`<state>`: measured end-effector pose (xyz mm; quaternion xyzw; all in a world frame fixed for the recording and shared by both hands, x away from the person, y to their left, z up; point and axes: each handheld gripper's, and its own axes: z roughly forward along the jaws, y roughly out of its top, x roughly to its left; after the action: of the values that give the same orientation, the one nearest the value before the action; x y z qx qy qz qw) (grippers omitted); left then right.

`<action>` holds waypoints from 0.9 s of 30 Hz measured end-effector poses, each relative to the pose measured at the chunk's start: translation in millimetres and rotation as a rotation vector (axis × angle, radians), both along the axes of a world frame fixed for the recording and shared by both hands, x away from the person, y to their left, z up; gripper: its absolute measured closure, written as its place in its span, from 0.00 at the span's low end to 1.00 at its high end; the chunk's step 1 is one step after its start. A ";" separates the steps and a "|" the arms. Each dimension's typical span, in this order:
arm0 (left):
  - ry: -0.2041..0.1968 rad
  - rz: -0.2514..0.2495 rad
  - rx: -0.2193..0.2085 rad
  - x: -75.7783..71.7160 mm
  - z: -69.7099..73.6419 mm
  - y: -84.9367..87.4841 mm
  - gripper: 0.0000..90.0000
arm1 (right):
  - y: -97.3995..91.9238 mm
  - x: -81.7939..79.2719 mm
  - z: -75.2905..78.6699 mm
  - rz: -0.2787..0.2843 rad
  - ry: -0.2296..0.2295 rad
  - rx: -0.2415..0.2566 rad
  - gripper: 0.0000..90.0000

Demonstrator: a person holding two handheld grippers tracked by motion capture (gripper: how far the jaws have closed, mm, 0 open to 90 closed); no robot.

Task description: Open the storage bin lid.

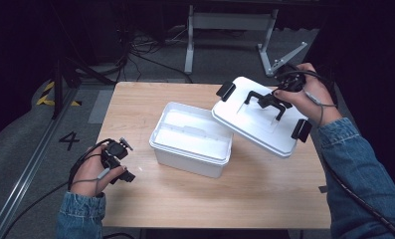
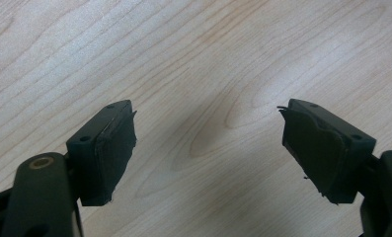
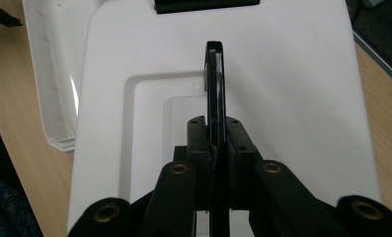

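A white plastic box stands open in the middle of the wooden table. Its white lid hangs tilted over the box's right side, lifted off it, with black latches at its ends. My right gripper is shut on the lid's black handle, which runs upright between the jaws above the lid's top. My left gripper rests low at the table's front left, apart from the box. Its jaws stand open over bare wood with nothing between them.
Part of the open box lies to the left of the lid in the right gripper view. Behind the table stands a grey metal frame with cables on the floor. Yellow-black tape and a painted "4" mark the floor at left.
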<state>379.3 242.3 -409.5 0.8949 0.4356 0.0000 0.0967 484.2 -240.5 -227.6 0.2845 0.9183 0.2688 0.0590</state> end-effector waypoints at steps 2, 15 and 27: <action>-0.004 -0.007 0.004 0.3 0.5 0.3 0.24 | -8.1 1.0 -2.3 -0.023 0.004 0.000 0.94; -0.005 -0.004 0.003 -0.3 1.1 1.6 0.24 | -48.8 12.1 -19.0 -0.114 0.009 -0.024 0.94; 0.000 -0.005 0.005 -0.2 -0.1 1.2 0.24 | -74.1 25.2 -48.3 -0.197 0.056 -0.015 0.94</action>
<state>379.2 243.5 -409.7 0.8962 0.4335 0.0010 0.0945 509.4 -314.6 -275.9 0.3802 0.8893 0.2466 0.0618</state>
